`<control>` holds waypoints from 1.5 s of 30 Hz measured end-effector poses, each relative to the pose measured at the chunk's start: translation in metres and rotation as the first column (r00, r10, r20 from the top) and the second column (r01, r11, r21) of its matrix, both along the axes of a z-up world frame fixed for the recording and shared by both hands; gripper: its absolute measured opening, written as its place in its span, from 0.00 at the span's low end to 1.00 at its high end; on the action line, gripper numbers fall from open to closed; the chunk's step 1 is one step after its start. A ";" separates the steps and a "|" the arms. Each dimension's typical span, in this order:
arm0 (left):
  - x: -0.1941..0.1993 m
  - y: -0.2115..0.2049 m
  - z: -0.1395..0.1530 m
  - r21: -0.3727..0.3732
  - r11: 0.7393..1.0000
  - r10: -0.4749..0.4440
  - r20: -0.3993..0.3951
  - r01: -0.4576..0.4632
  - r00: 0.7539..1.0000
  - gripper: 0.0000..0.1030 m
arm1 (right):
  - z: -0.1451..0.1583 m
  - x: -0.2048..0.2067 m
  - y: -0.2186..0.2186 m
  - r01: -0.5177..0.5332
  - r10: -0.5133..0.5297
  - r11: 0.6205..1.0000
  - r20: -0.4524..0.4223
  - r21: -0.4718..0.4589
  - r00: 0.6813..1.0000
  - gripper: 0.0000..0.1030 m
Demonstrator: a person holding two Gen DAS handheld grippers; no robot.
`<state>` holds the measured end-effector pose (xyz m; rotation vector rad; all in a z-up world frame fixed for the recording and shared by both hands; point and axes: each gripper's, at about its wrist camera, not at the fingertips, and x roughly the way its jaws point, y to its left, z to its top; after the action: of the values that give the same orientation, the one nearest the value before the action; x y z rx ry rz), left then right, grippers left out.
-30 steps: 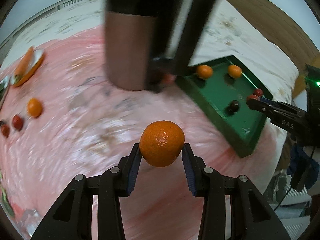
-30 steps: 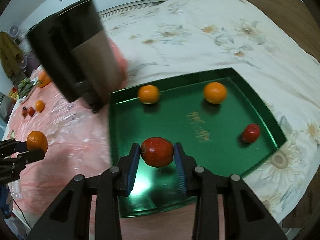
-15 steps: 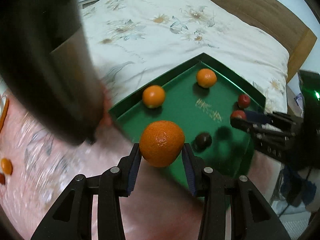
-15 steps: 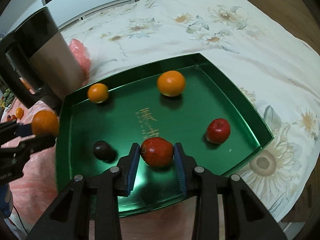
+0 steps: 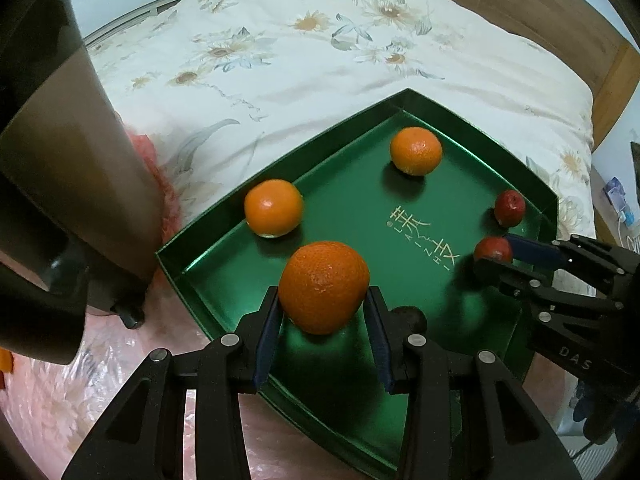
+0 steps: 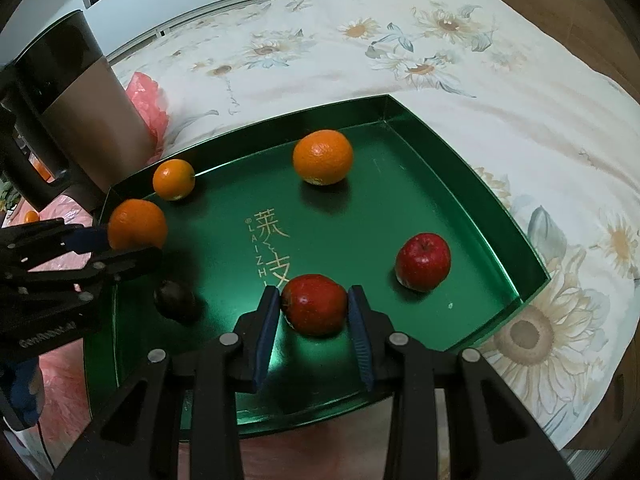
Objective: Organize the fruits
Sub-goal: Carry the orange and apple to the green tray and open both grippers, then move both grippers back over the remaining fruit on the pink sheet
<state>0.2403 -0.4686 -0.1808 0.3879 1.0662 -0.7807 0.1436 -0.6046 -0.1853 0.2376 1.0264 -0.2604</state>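
Note:
My left gripper (image 5: pixel 323 312) is shut on an orange (image 5: pixel 324 286) and holds it over the near left corner of the green tray (image 5: pixel 208 216). My right gripper (image 6: pixel 314 316) is shut on a red apple (image 6: pixel 314 305) over the tray's front (image 6: pixel 460 152). Two oranges (image 6: pixel 323 157) (image 6: pixel 174 179), a second red apple (image 6: pixel 423 262) and a dark round fruit (image 6: pixel 175 300) lie in the tray. The left gripper with its orange (image 6: pixel 137 224) shows at the left of the right wrist view. The right gripper (image 5: pixel 496 250) shows at the right of the left wrist view.
A tall black and bronze appliance (image 6: pixel 80 108) stands close to the tray's left corner. The tray rests on a floral white bedspread (image 6: pixel 440 40) next to a pink plastic sheet (image 5: pixel 60 380). More fruit (image 6: pixel 31 216) lies far left on the pink sheet.
My left gripper has carried the orange from above the pink sheet to over the tray's corner. My right gripper with the apple has come nearer the tray floor.

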 end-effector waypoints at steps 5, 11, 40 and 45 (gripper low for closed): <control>0.001 -0.002 -0.006 0.010 1.000 0.005 -0.009 -0.005 1.000 0.35 | 0.000 -0.001 -0.001 0.001 -0.001 1.000 0.002 0.003 1.000 0.58; 0.000 -0.005 -0.009 0.016 1.000 0.008 -0.011 -0.008 1.000 0.35 | -0.001 -0.002 -0.001 0.007 -0.007 1.000 0.003 0.010 1.000 0.58; -0.016 0.008 0.019 0.012 1.000 0.005 0.032 -0.006 0.999 0.44 | 0.013 -0.011 0.011 0.017 -0.017 1.000 0.018 -0.014 1.000 0.74; -0.025 0.016 0.027 0.005 1.000 -0.006 0.027 0.006 1.000 0.46 | 0.018 -0.015 0.018 0.016 -0.016 1.000 0.018 -0.015 1.000 0.75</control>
<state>0.2155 -0.4524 -0.1538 0.4050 1.0426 -0.7762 0.1290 -0.5865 -0.1678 0.2343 1.0051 -0.2798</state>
